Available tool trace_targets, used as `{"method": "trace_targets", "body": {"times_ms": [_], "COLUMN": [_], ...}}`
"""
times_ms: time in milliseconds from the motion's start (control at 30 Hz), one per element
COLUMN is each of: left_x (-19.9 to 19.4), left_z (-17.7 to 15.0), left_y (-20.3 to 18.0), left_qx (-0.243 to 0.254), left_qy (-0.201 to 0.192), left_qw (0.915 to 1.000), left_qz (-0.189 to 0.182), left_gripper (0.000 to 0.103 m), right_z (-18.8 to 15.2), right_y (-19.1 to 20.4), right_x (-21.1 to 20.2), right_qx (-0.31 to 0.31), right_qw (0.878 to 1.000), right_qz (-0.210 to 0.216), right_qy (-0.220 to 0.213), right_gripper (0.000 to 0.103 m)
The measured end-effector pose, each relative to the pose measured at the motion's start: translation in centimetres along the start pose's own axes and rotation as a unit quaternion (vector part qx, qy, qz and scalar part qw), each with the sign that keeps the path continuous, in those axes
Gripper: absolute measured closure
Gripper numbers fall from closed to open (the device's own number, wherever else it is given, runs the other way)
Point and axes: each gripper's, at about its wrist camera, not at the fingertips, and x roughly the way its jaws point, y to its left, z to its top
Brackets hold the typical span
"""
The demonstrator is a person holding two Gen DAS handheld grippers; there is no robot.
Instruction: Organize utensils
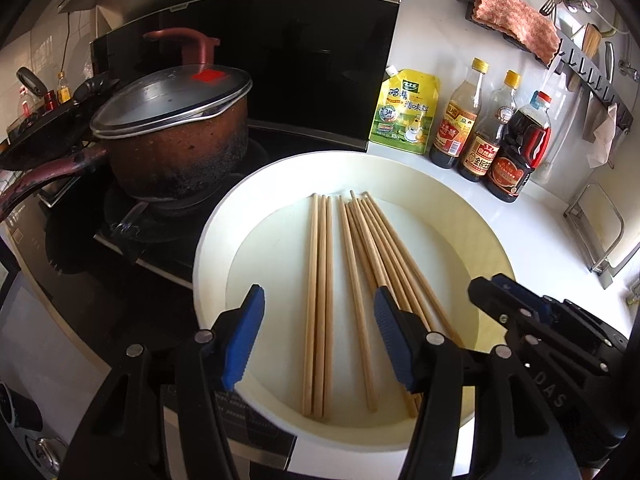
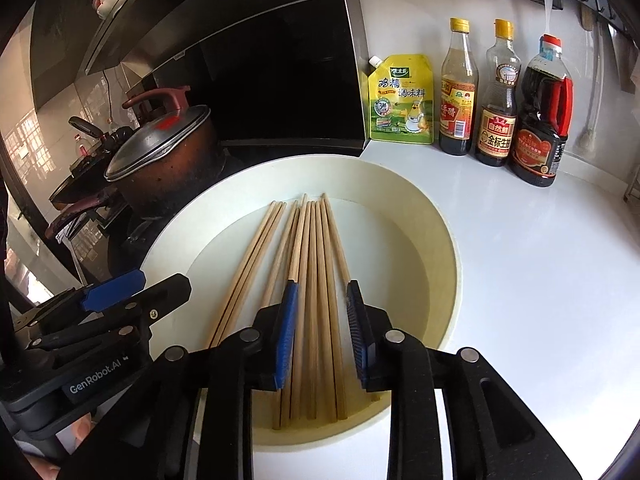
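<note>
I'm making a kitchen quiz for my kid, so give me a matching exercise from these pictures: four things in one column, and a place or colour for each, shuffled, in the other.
Things:
1. chopsticks
2. pot
3. seasoning pouch
4. cloth

Place or colour:
A. yellow, standing against the wall beside the sauce bottles
B. draped over the wall rack
C. lying inside the white basin
D. on the stove, glass lid on

Pairs: 1-C, 2-D, 3-A, 4-B
</note>
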Motion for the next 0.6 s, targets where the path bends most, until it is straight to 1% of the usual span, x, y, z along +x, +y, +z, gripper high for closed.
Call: {"method": "trace_targets", "body": {"times_ms": [167,233,300,433,533,600], "left_x": [-0.8,-1.3,-1.7,-2.8,-3.3,-3.4], "left_z": [-0.4,-0.5,-0.6,-0.9,-1.1,-1.3], "left_y": [0.1,0.0,-0.1,-0.3,-0.4,-0.5], "left_qx": [0.004,0.006,0.009,0.013,0.014,0.014], "left_qy": [-0.004,-0.009,-0.013,-0.023,-0.025,-0.024], "left_qw": [0.9999,0.9999,0.9998,0.9995,0.9994,0.9995], "left_qz": [0.009,0.012,0.014,0.019,0.017,0.017], "left_gripper": [0.046,0.046,0.045,0.041,0.041,0.041], "right_z": [-0.6,-0.7,-0.8,-1.0,-1.3,-1.6], "right_y": [0.4,0.6,0.7,0.8,0.7,0.7], "right_x": [-1.4,-1.9,-2.3,-2.8,-3.2,-3.4], "right_qx": [-0.006,-0.008,-0.010,-0.011,-0.009,-0.009], "right_qw": [1.000,1.000,1.000,1.000,1.000,0.999], "right_qz": [-0.005,-0.008,-0.013,-0.019,-0.021,-0.024], "right_qy": [-0.009,-0.013,-0.016,-0.019,-0.020,-0.021], "right_gripper": [0.075,0.071,0.070,0.069,0.065,0.064]}}
